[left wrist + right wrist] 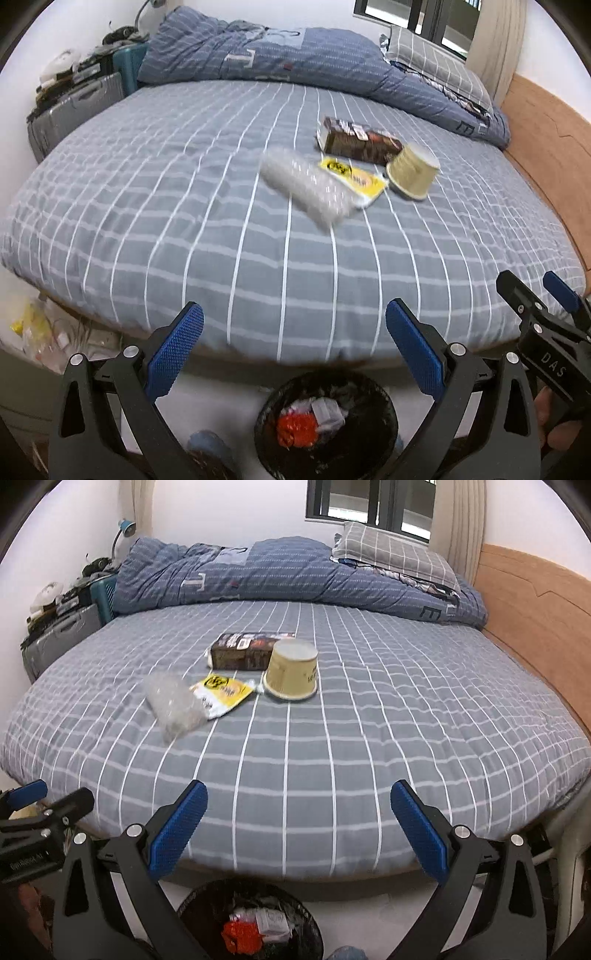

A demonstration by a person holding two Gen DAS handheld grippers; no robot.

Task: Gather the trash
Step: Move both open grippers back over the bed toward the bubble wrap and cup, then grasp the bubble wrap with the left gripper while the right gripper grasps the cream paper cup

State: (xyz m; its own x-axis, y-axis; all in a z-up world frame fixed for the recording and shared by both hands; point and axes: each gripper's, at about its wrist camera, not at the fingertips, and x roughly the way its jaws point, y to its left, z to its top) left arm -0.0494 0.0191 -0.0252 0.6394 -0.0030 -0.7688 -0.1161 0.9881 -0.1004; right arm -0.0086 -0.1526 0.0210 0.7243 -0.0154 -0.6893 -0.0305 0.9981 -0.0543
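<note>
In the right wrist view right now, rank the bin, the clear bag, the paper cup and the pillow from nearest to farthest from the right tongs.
1. Bin, on the floor just below the right tongs.
2. Clear bag, mid-bed, left.
3. Paper cup, upside down, centre of the bed.
4. Pillow, far right by the headboard.

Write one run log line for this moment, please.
left gripper: open, empty | right gripper: open, empty | cup, box, wrappers: on bed | bin: below

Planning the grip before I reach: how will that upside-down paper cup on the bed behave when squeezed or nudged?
The paper cup probably weighs little and looks thin-walled, so a firm squeeze may crush it. It stands rim-down on the soft bedsheet, so a nudge may tip it, and its taper would likely roll it in a curve.
</note>
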